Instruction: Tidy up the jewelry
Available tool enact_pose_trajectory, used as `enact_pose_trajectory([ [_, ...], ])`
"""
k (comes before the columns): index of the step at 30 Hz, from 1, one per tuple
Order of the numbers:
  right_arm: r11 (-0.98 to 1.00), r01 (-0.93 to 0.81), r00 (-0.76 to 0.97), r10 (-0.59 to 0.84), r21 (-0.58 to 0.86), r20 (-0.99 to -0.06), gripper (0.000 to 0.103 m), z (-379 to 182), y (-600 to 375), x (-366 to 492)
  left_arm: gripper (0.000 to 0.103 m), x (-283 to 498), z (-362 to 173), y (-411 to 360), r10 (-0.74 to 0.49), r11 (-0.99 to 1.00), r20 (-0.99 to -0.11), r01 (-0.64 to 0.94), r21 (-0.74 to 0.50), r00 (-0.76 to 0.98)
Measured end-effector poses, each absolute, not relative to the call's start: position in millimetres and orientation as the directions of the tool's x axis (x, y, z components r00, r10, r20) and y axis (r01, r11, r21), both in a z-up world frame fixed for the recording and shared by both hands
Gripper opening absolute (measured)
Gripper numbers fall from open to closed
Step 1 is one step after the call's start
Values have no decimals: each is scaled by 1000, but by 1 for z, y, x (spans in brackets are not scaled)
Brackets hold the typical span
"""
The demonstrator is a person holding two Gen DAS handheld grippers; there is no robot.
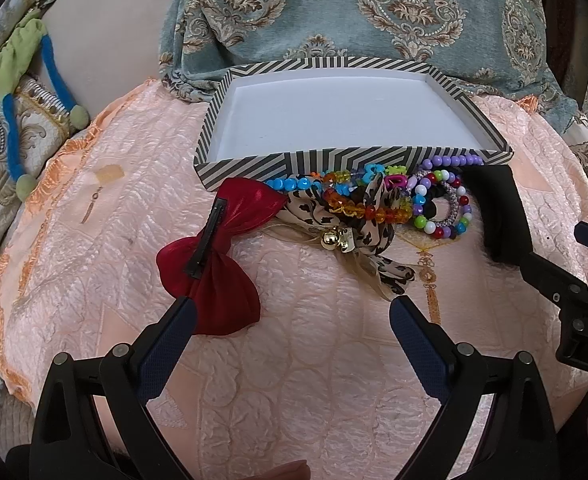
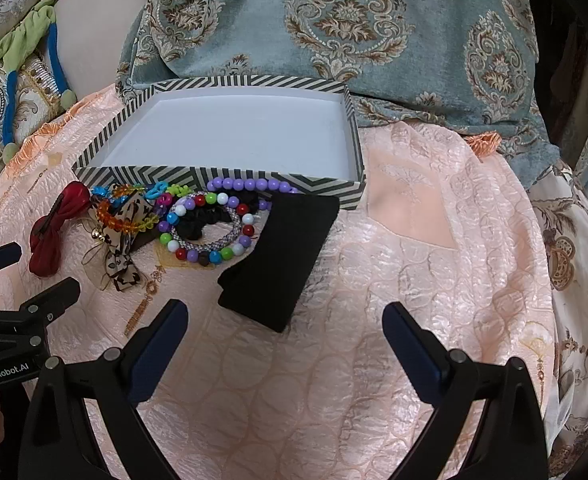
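Note:
An empty striped box with a white floor stands on the pink quilt. In front of it lies a pile: a red bow clip, a leopard-print bow with gold bells, an orange bead bracelet, a multicolour bead bracelet, a purple bead string and a black pad. My left gripper is open, just short of the red bow. My right gripper is open, just short of the black pad.
A teal patterned cushion rises behind the box. A green and blue fabric cord lies at the far left on patterned cushions. The pink quilt spreads out in front and to the right.

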State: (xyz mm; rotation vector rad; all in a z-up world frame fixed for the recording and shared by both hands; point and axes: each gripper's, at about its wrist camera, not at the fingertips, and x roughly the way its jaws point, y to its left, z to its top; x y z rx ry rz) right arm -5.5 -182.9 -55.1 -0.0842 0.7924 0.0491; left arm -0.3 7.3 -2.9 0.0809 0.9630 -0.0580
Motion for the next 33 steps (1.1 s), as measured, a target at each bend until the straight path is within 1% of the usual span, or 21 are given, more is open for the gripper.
enact_pose_trajectory([
  [33, 995, -67, 705, -7, -76, -710, 100, -53, -182, -6, 84, 2, -5, 11, -6, 995, -822, 84, 51, 569],
])
